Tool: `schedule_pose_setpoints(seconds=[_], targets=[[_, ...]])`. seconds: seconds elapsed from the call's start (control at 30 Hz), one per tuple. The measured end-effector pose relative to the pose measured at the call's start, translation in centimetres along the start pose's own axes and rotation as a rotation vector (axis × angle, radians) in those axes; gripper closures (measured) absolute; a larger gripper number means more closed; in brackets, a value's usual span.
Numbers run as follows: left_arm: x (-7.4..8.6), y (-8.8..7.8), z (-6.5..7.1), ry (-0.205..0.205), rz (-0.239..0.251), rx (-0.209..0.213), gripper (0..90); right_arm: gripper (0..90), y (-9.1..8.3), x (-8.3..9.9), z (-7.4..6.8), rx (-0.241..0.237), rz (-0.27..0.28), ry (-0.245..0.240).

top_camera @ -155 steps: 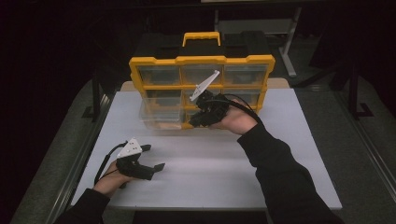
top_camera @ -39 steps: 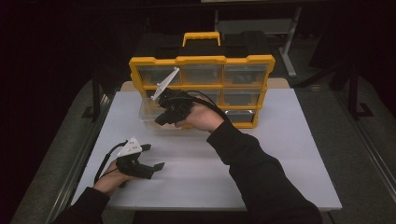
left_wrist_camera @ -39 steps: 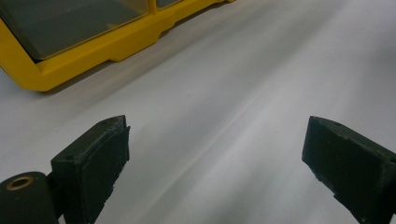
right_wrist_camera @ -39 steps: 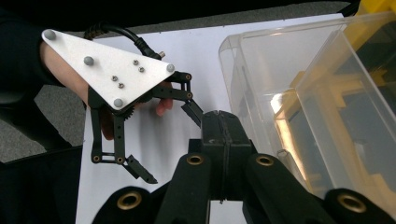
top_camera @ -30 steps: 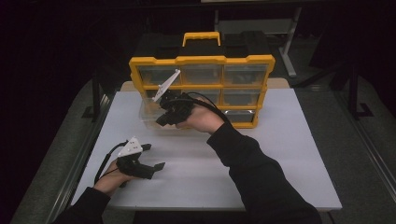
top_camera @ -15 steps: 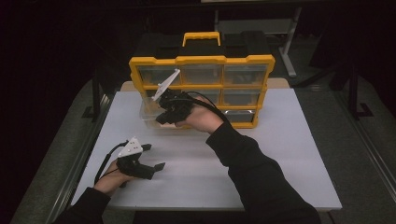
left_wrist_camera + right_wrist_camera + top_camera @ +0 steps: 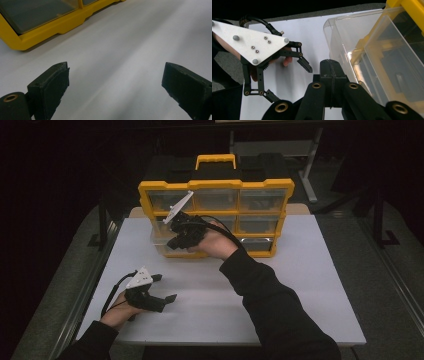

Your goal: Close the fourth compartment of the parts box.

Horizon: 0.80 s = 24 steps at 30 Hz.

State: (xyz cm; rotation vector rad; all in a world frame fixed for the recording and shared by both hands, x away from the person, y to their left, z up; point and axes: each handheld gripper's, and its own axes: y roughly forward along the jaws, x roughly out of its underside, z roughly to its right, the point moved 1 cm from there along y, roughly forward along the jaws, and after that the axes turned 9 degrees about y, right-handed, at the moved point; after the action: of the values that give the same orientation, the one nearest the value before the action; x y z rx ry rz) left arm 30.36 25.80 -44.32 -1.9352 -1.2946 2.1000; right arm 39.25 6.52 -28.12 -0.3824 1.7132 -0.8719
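A clear plastic drawer [image 7: 162, 242] stuck partly out of the lower left corner of a yellow organiser box [image 7: 216, 215] that stood at the far edge of the white tabletop [image 7: 300, 290], its front wall jutting toward the person. The right gripper [image 7: 175, 241] sat against that drawer's front, the jaws clenched flat together; in the right gripper view the two black jaws met with nothing between them, just beside the drawer's see-through wall [image 7: 352, 45]. Whether the tips touched the plastic could not be told. The right sleeve [image 7: 270, 305] reached across the middle of the tabletop. Well apart, near the front left edge, the left gripper [image 7: 167, 290] rested on the tabletop in the person's left hand [image 7: 120, 307], jaws spread wide and released, holding nothing; its own view showed bare tabletop between them and the box's yellow base [image 7: 57, 27] beyond
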Motion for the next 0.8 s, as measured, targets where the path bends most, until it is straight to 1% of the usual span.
schedule_pose_setpoints(seconds=[0.37, 0.53, 0.67, 0.8], targets=[[0.0, 0.0, 0.0, 0.001, -0.001, -0.001, 7.0, 88.9, 0.1, -0.4, 0.7, 0.013, 0.007, 0.01], [0.0, 0.0, 0.0, 0.001, -0.002, 0.0, 7.0, 88.9, 0.1, -0.5, 1.1, 0.008, 0.011, 0.017], [0.0, 0.0, 0.0, 0.002, -0.003, 0.001, 7.0, 88.9, 0.1, -0.6, 1.3, 0.023, 0.008, 0.019], [0.0, 0.0, 0.0, 0.001, -0.003, 0.001, 7.0, 88.9, 0.1, -0.7, 1.8, 0.035, 0.011, 0.034]])
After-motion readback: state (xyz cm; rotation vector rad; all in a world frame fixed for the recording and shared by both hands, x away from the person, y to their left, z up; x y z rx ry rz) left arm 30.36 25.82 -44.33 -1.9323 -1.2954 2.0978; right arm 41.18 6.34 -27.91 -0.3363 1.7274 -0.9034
